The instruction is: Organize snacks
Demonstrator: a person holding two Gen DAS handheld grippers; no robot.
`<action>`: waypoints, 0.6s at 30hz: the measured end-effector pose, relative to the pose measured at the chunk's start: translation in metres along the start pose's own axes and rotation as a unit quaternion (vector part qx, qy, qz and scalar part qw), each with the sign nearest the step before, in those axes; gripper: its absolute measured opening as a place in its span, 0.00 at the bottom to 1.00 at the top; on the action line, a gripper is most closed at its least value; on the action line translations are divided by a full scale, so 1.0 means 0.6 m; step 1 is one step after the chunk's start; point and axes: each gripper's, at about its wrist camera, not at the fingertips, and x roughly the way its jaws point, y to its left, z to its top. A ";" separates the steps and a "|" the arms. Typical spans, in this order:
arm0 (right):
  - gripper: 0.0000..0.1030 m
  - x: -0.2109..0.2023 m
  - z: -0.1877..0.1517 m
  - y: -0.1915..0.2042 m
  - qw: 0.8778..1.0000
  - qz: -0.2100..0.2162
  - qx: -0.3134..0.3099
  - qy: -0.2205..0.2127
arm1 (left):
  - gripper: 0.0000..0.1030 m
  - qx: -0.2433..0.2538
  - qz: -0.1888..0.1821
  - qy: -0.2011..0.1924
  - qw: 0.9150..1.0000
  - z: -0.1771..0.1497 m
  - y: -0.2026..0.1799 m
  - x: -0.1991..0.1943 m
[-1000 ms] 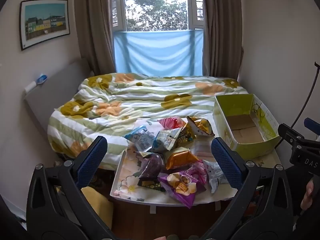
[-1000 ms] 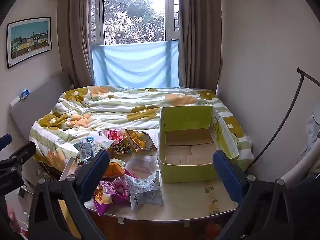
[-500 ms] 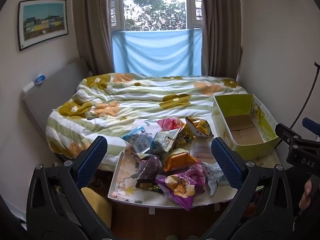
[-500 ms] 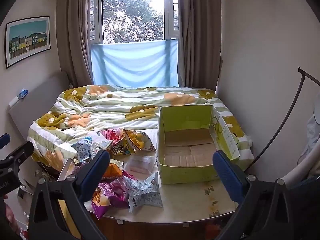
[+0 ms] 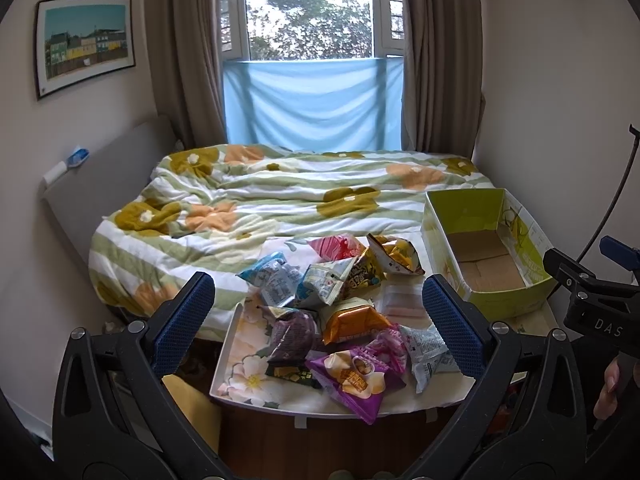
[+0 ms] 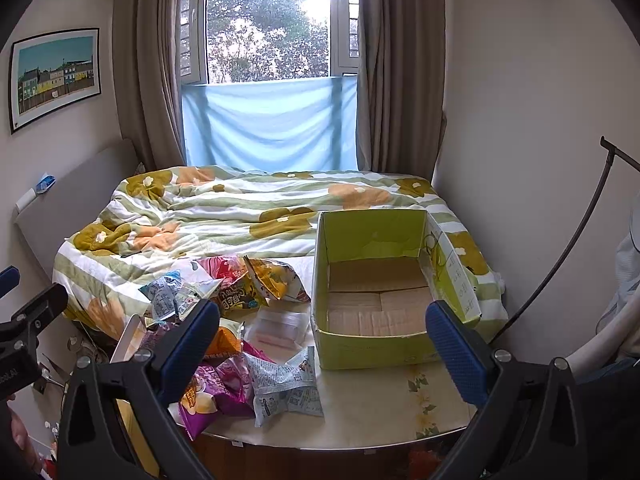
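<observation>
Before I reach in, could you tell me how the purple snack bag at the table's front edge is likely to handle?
The purple snack bag looks puffed and crinkly, so probably light and squashy. Its glossy film may slip. It overhangs the table edge, so a nudge could tip it off.

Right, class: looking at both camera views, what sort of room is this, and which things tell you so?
Most likely a home bedroom: a bed with a flowered quilt, a curtained window and a framed picture on the wall. A small table of snack packets stands at the bed's foot.

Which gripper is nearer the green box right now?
Right. The right gripper hangs open just before the green box; the left gripper faces the snack pile, box off to its right.
</observation>
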 end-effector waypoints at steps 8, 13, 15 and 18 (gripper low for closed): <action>1.00 0.002 0.000 0.001 1.000 0.000 0.000 0.000 | 1.00 0.001 0.000 -0.001 1.000 0.001 -0.009 0.003; 1.00 0.001 0.001 0.001 1.000 -0.001 0.000 0.001 | 1.00 0.001 -0.001 0.000 1.000 0.003 -0.009 0.001; 1.00 0.001 0.000 0.002 1.000 -0.001 0.000 0.001 | 1.00 0.002 0.000 0.000 1.000 0.002 -0.009 0.001; 1.00 0.003 -0.001 0.002 1.000 0.000 0.000 0.002 | 1.00 0.002 0.000 0.001 1.000 0.001 -0.010 0.002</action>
